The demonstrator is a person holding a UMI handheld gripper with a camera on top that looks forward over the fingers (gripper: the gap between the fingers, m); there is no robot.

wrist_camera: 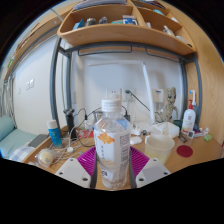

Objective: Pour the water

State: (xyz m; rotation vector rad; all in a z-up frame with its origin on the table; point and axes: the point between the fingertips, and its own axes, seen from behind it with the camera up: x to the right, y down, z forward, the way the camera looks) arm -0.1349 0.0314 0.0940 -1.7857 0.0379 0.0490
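One bottle: a clear plastic water bottle [113, 150] with a white cap and a pale label band, standing upright between the two fingers.
Bottle position: close to the camera, in the middle of the desk [60, 160], its lower part down between the magenta pads [88, 160].
Gripper: the gripper [113, 172] has a finger at each side of the bottle; the pads lie right against its sides, though I cannot tell for sure that both press on it.
Water level: cannot tell through the label and the clear wall.
Just beside the bottle: a pale, translucent cup [159, 147] to its right, near the right finger and apart from the bottle.
Further right: a small red lid-like disc [184, 151] lying flat on the desk, and a white bottle with a red top [188, 118] standing beyond it.
Left of the bottle: a slim blue-and-white spray can [54, 132] standing upright, well apart from the bottle.
Behind: a white wall [95, 75] with cables hanging down it, and small clutter along the back of the desk, too small to name.
Above: wooden shelves [120, 35] on a dark metal frame, with several objects on them.
Right side: a wooden panel [212, 90] running up beside the desk.
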